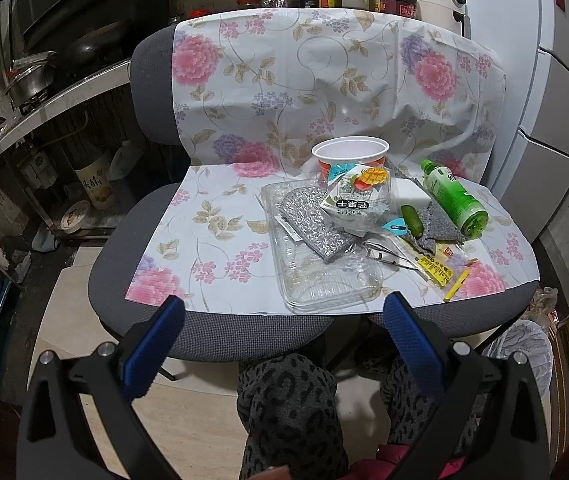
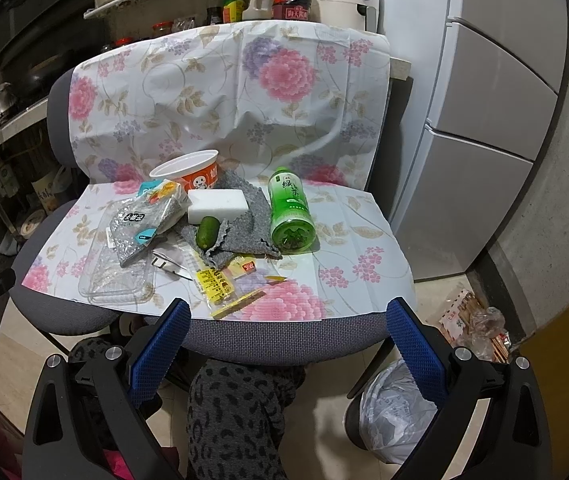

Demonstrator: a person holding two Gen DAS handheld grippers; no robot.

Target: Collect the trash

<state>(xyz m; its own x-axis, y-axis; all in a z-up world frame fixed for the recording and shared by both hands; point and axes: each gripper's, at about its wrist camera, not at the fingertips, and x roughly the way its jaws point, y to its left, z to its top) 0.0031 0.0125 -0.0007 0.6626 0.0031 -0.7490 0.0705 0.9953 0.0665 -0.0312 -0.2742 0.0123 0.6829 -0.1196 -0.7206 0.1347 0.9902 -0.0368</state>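
Facing trash: both hand-held grippers hung short of the chair.
Left hand-held gripper [image 1: 284, 312]: jaws apart, empty.
Right hand-held gripper [image 2: 288, 316]: jaws apart, empty.
Trash: green bottle [image 2: 290, 210], clear tray [image 1: 320, 256], wrappers [image 2: 220, 284] lay on the chair's floral cloth [image 2: 356, 264], ahead.

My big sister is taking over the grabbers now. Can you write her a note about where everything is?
Left tool: open, empty, hovering off the chair's front edge.
Right tool: open, empty, same spot.
Trash all lies on the flowered cloth: green bottle on its side, noodle cup, clear tray, snack bags, yellow packets.
Lined bin stands on the floor, right of the chair.
Done: apparently nothing collected yet.
Left: carry each piece to the bin.
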